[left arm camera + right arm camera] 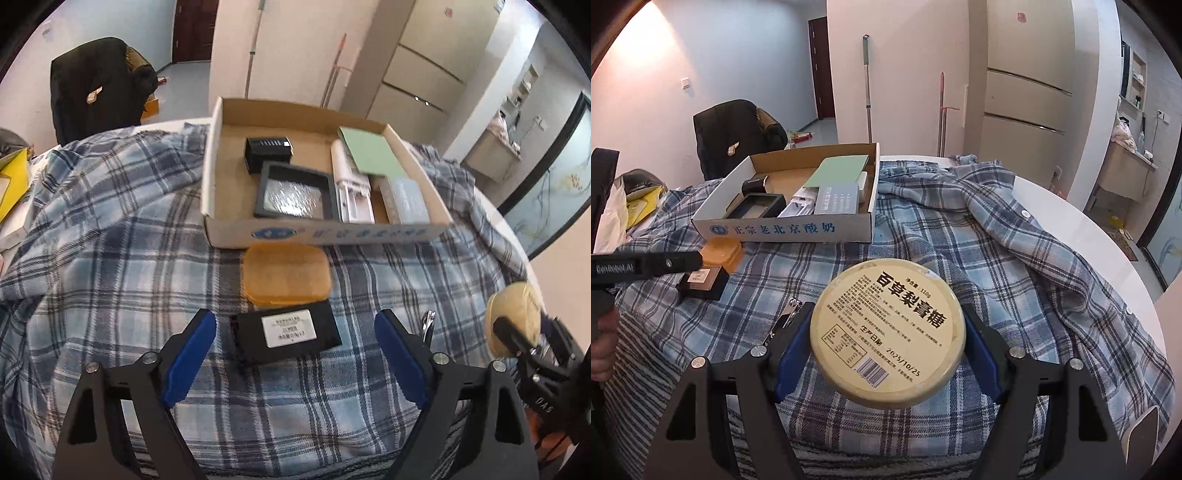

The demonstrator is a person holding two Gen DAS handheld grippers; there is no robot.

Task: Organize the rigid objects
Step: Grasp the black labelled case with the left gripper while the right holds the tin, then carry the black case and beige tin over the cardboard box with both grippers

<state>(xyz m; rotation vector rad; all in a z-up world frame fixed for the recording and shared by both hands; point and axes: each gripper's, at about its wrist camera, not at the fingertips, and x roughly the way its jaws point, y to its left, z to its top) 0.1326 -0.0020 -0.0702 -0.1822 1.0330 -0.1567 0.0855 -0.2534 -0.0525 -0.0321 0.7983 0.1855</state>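
left gripper [295,347]: fingers apart, black box [286,336] between, untouched | right gripper [888,341]: fingers clamp round tin [888,332]

A round cream tin [887,335] sits tilted, clamped in jaws; a black labelled box [286,335] lies flat on plaid cloth.

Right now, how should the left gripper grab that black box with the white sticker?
Probably from above, pinching its two short ends. The black box lies flat on the plaid cloth, its long side running across between the open left gripper pads, and nothing crowds either end, so the pads can drop straight down.
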